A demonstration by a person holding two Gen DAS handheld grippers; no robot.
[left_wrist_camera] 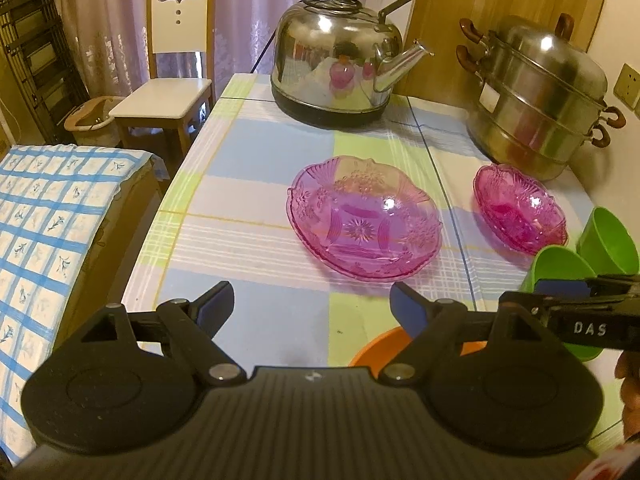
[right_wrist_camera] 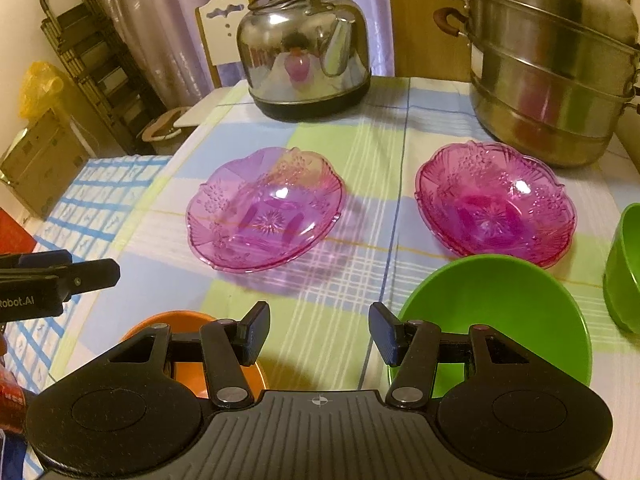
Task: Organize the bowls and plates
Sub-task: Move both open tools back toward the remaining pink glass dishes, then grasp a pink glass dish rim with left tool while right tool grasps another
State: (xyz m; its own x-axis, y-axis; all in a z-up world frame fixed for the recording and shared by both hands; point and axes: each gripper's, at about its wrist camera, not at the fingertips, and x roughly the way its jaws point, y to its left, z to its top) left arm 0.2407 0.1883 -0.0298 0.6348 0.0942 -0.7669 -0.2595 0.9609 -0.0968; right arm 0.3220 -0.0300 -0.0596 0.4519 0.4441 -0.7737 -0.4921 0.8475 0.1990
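Apparently the pink plates lie apart on the worktop, not yet stacked. Nearer, green bowls and an orange bowl wait separately. Both the left hand-held gripper and the right hand-held gripper hover open and empty, probably choosing a first piece.

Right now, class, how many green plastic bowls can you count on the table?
2. One green plastic bowl sits at the near edge, in front of the darker pink glass dish; the second green bowl is at the far right, partly cut off. Others may be hidden.
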